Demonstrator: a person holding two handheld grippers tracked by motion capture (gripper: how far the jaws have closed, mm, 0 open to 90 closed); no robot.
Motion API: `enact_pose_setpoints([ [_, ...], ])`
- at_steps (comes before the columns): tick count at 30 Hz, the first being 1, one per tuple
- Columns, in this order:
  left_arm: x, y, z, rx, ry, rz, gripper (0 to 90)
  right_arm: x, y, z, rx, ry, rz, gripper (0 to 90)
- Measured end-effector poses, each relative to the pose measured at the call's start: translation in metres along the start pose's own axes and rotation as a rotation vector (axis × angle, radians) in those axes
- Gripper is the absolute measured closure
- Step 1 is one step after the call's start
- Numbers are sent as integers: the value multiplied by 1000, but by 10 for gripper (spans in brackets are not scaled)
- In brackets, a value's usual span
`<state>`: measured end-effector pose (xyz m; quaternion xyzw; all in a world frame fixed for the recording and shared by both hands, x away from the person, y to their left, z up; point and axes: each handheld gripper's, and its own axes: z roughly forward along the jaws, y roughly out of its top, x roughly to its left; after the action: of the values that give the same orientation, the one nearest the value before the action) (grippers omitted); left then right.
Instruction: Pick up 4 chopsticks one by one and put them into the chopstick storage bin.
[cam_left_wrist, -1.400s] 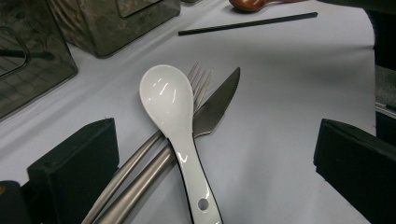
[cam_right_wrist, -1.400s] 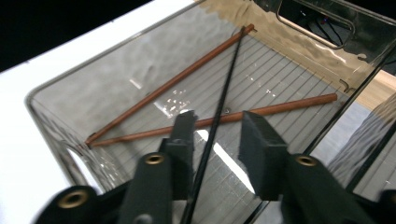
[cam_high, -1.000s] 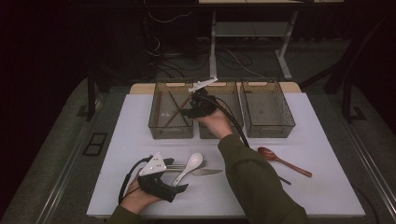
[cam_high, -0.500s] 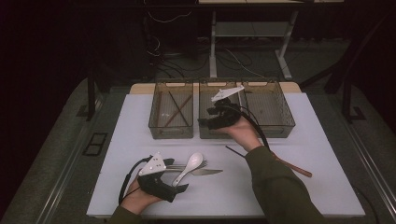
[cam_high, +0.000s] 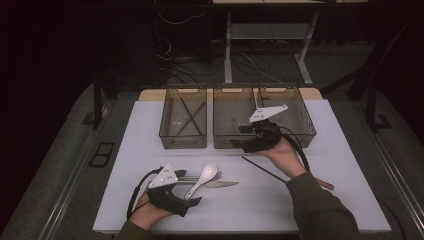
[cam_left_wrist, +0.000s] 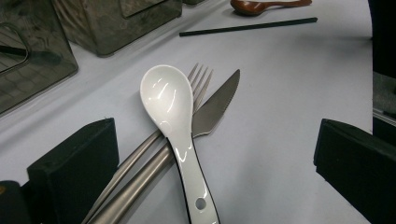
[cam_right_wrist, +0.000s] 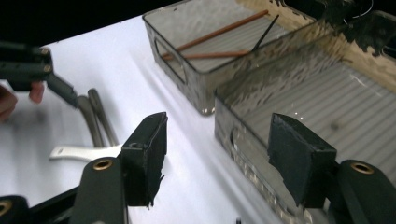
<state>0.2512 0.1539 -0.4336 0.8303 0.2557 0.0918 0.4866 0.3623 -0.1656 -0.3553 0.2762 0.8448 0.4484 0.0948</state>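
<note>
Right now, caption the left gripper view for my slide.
White spoon lying across a fork and knife between open tool jaws.

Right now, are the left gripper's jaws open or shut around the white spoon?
Open. In the left gripper view the two black jaws stand wide apart, with the white spoon lying on the fork and knife between them, untouched.

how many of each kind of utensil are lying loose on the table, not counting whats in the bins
spoons: 2, the white spoon and the brown spoon
forks: 1, the fork under the white spoon
knives: 1, the knife beside the fork
chopsticks: 1, the black chopstick
total: 5
</note>
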Motion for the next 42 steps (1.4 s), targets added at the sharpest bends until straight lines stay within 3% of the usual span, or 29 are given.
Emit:
enact_pose_setpoints([
  [13,0,0,-1,-1,11,-3,0,-1,-57,-33,2,-16,37,384],
  [23,1,0,-2,0,13,2,0,-1,-95,-57,41,-36,48,417],
  [31,0,0,-2,0,14,5,0,-4,-116,-74,74,-50,64,541],
  [42,0,0,-3,-1,18,4,0,-6,-138,-74,169,-65,64,718],
])
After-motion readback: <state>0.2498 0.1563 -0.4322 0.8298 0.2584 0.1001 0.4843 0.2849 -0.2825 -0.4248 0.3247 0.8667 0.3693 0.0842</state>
